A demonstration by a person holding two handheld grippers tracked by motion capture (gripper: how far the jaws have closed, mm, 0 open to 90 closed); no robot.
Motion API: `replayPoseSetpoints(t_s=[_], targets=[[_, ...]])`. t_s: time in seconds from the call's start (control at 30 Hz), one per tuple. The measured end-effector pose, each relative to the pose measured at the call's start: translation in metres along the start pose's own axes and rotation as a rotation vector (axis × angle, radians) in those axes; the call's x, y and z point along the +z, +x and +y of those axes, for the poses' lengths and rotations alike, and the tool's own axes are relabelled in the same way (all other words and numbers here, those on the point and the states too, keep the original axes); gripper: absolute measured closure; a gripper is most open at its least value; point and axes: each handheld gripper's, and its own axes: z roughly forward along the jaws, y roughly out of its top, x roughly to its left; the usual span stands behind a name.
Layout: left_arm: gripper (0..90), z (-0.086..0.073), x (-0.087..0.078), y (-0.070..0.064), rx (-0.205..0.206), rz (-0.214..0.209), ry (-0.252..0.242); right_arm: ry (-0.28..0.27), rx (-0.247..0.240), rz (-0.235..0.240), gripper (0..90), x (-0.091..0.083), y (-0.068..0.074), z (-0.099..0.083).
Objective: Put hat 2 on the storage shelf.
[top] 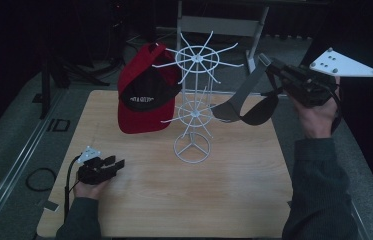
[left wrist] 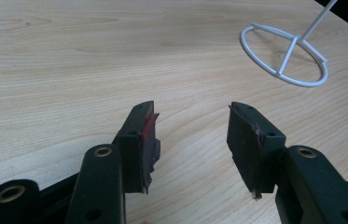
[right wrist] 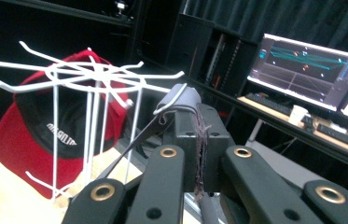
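already the right gripper's [top: 274, 67] fingers are clamped on the strap of a grey cap [top: 246, 102], held in the air just beside the white wire rack [top: 192, 107]; hanging it is left. a red-and-black cap [top: 144, 92] already hangs there. the left gripper [top: 114, 164] rests wide apart, holding nothing, on the wooden tabletop [top: 224, 190].

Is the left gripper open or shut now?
Open: the left gripper shows bare table between its parted jaws.

Your light wood table [top: 234, 200] has the white wire rack [top: 192, 148] standing mid-top; your left gripper [top: 116, 164] rests near its front-left edge.
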Motion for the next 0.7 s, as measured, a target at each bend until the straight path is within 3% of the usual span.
replayPoseSetpoints(t_s=[0.27,0.7], targets=[[52.3,0.0,0.0,0.0,-0.002,0.0,-0.001,-0.032,-0.051,0.045,88.7,0.002,0.009,0.015],[52.3,-0.001,0.001,-0.001,-0.009,-0.003,-0.001,0.053,-0.049,0.076,88.4,0.04,0.01,0.014]])
